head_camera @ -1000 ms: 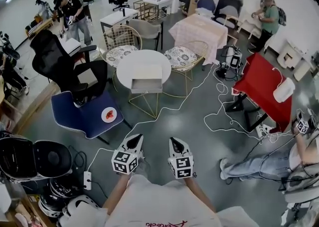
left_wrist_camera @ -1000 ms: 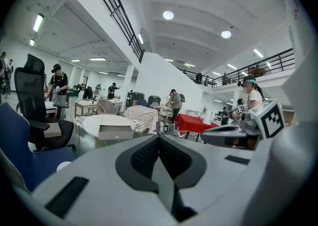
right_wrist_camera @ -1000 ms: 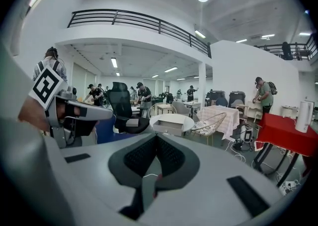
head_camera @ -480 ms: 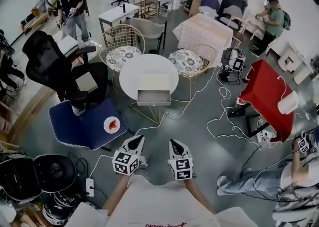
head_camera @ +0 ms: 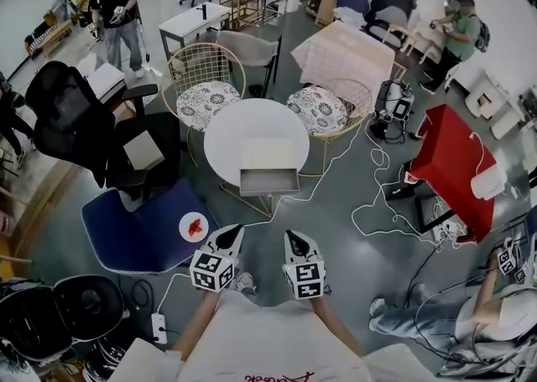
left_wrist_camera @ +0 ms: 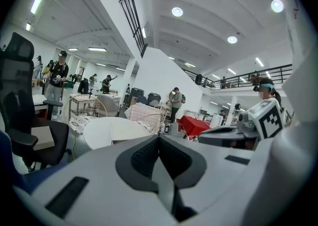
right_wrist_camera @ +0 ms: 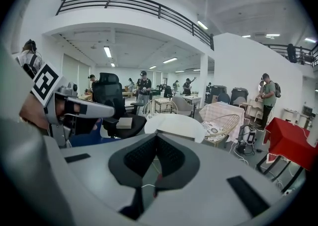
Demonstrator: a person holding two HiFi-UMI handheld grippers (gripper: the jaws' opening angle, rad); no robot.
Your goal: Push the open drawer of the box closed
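here, the box [head_camera: 268, 154] sits at the near side of the round white desk [head_camera: 231, 133], with its drawer [head_camera: 268, 180] pulled out toward the person and jutting past the desk's edge. both claws hang low in front of the person, side by side and well apart from the box. the left claw [head_camera: 232, 232] has its jaws pressed together on nothing, and the right claw [head_camera: 292, 238] is likewise closed and empty. a blue chair [head_camera: 134, 233] bearing a small plate [head_camera: 194, 226] stands to their left.
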